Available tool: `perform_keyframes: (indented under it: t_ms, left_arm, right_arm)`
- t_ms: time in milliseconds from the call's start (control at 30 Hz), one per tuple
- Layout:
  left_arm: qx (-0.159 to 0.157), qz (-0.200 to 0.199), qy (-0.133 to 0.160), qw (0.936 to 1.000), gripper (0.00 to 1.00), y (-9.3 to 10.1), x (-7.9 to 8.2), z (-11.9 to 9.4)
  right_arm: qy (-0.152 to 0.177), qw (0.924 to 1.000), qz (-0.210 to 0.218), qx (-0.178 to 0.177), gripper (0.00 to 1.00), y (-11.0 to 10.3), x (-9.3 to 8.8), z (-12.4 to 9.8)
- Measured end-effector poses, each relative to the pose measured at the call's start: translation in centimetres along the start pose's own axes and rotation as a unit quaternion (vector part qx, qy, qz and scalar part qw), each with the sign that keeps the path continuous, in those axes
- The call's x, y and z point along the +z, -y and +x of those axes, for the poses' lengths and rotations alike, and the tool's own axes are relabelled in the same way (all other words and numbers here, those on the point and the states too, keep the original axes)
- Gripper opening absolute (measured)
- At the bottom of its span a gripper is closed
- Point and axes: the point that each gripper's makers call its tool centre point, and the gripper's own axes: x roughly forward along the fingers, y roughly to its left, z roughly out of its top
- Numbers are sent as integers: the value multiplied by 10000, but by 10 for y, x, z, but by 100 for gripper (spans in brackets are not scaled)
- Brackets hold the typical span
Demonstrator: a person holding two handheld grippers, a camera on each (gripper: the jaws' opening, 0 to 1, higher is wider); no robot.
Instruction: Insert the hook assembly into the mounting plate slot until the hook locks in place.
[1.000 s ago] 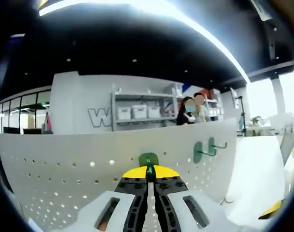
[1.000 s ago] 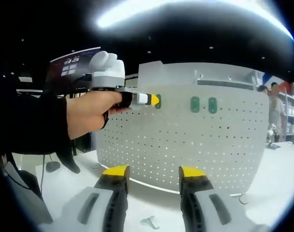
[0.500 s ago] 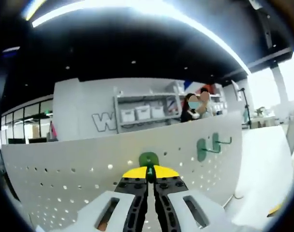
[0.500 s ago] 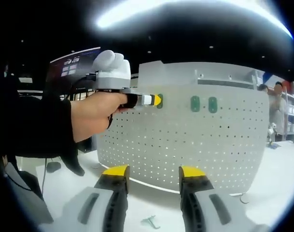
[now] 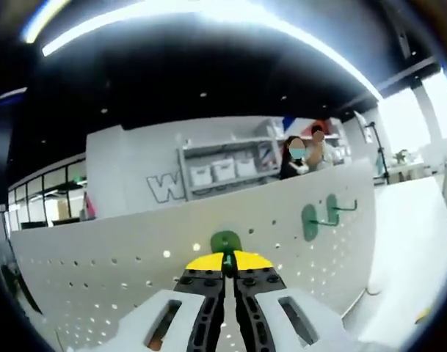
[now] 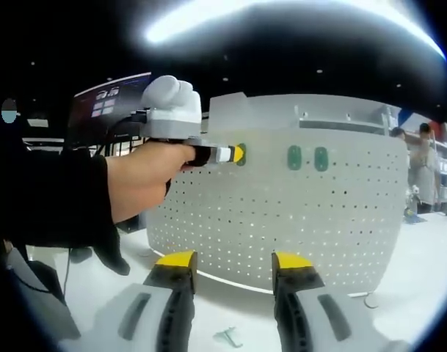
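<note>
a large pale letter "w" (image 5: 163, 188) is read on the grey wall behind the pegboard (image 5: 98, 264) in the left gripper view; the rest of the word is cut off by a shelf unit (image 5: 223, 167), on which white bins (image 5: 212, 173) are stood, their contents not made out. a dark sign (image 6: 109, 106) with small pale marks is seen at upper left in the right gripper view, but its writing is too small to be read. the left claw (image 5: 224, 259) is closed on the green hook assembly (image 5: 225, 242), whose plate is pressed flat at the upright perforated board near its top edge; only the plate's rounded top is shown above the yellow tips, so the lock cannot be judged. the same claw (image 6: 236, 153) is seen in the right gripper view, held in a hand (image 6: 146, 176) with a dark sleeve, its tip touching the board. two more green hooks (image 6: 307, 157) are mounted side by side further right on the board. the right claw (image 6: 234, 265) is held open with nothing between its jaws, well apart from the board, above the white surface (image 6: 98, 286), where a small metal hook (image 6: 227, 337) is laid.
</note>
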Motion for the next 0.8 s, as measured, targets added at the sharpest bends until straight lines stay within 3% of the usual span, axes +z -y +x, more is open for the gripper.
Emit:
perform_keyframes:
  t_ms: [800]
  left_arm:
    - [420, 413, -159, 9981, 3, 1, 0, 3]
  right_arm:
    - [-22, 9999, 15, -112, 38, 7, 0, -2]
